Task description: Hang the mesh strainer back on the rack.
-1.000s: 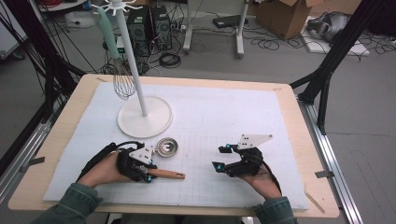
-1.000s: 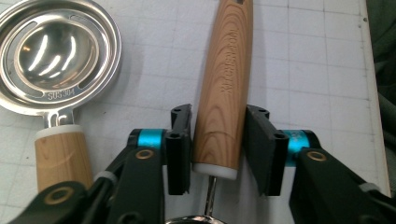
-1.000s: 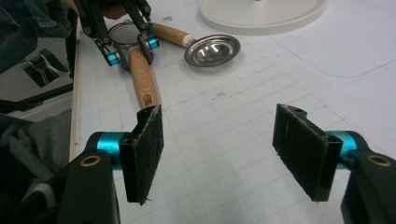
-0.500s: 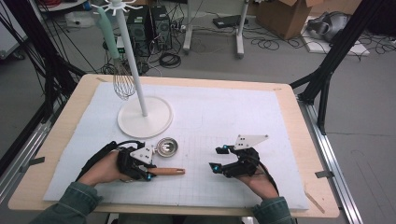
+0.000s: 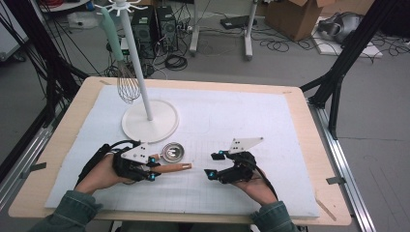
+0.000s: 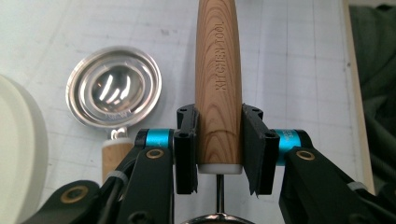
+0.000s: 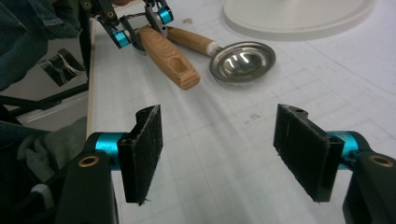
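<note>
My left gripper (image 5: 151, 168) is shut on the wooden handle (image 6: 218, 93) of a kitchen tool, near the thin metal rod at the handle's base. The handle (image 5: 175, 167) points right, toward the table's middle. A second tool lies beside it, with a round silver bowl (image 5: 173, 152) and a short wooden handle (image 6: 114, 156) that runs under my left gripper's jaw. My right gripper (image 5: 212, 164) is open and holds nothing, a short way right of the handle's tip. In the right gripper view its pads (image 7: 144, 151) are spread wide and face the held handle (image 7: 168, 56) and the silver bowl (image 7: 242, 60).
A white stand with a round base (image 5: 150, 121) and a tall pole stands at the back left of the white mat (image 5: 241, 121). A whisk (image 5: 126, 82) with a mint handle hangs from its top. The mat's right half is bare.
My right gripper has moved a little to the left, toward the handle's tip. The left gripper and its handle have shifted slightly away from the near edge.
</note>
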`<state>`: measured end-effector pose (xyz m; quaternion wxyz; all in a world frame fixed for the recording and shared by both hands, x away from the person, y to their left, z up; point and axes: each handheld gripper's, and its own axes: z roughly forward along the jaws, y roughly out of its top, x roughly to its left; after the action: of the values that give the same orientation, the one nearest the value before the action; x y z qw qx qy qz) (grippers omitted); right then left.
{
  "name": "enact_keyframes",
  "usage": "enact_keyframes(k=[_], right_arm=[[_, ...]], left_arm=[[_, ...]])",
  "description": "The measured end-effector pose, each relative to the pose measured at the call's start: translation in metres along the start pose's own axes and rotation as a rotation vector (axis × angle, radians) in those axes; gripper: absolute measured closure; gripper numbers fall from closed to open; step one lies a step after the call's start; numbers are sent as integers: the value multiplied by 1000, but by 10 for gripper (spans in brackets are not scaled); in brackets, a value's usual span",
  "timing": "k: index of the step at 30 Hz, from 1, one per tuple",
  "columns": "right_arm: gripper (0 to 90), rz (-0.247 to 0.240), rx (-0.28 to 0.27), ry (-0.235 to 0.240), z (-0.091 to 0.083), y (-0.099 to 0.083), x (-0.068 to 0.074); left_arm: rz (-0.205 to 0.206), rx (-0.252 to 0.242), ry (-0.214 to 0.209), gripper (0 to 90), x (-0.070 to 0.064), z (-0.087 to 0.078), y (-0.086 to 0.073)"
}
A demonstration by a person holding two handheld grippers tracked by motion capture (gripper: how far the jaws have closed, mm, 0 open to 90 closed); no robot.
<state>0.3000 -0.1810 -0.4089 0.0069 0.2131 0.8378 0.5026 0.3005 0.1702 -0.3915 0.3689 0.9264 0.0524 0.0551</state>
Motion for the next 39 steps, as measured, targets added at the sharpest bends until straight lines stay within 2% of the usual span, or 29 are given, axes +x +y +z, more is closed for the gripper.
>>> enact_keyframes(k=[9, 14, 20, 23, 27, 32, 39], right_arm=[[321, 6, -7, 24, 16, 14, 7], [329, 14, -15, 47, 23, 21, 10], [390, 44, -27, 91, 33, 30, 13], [421, 42, -32, 113, 38, 33, 14], [453, 56, -49, 139, 42, 37, 16], [463, 80, -90, 159, 44, 45, 19], [514, 110, -123, 142, 45, 51, 19]], left_arm=[[-15, -94, 41, 684, -3, -10, 7], [-28, -129, 39, 684, -3, -11, 9], [-37, -170, 27, 684, -3, -11, 11], [-46, -196, 25, 684, -2, -12, 13], [-51, -212, 29, 684, -2, -11, 14], [-58, -207, 39, 684, -3, -7, 15], [-67, -215, 65, 684, -4, -5, 18]])
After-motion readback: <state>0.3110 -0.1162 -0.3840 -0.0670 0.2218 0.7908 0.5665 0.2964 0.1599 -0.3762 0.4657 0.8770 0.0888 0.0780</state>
